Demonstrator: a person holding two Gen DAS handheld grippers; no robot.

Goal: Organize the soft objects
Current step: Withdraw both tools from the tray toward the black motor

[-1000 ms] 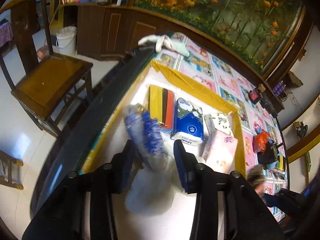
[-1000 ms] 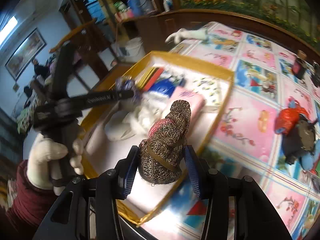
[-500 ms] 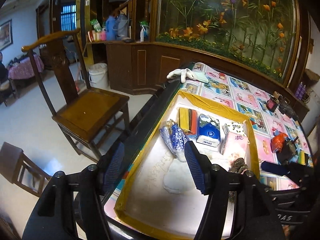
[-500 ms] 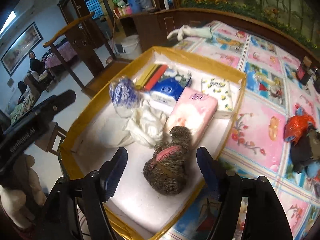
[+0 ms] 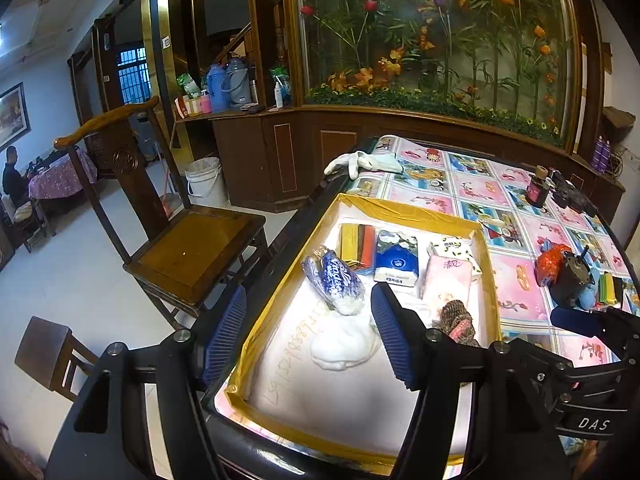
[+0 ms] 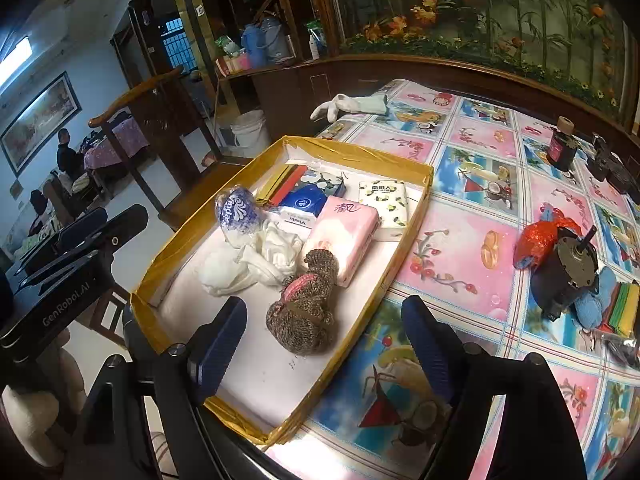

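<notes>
The brown knitted bundle (image 6: 306, 300) lies inside the shallow yellow-edged box (image 6: 416, 216), beside the pink tissue pack (image 6: 344, 236). Both the left gripper (image 5: 308, 332) and right gripper (image 6: 320, 344) have just been opening and hold nothing. Next, probably fetch the blue yarn ball (image 6: 592, 300) outside the box.

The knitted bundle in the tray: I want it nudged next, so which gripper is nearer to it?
Right. The right gripper hangs open just over the knitted bundle; the left gripper stands open farther off, above the tray's opposite side.
</notes>
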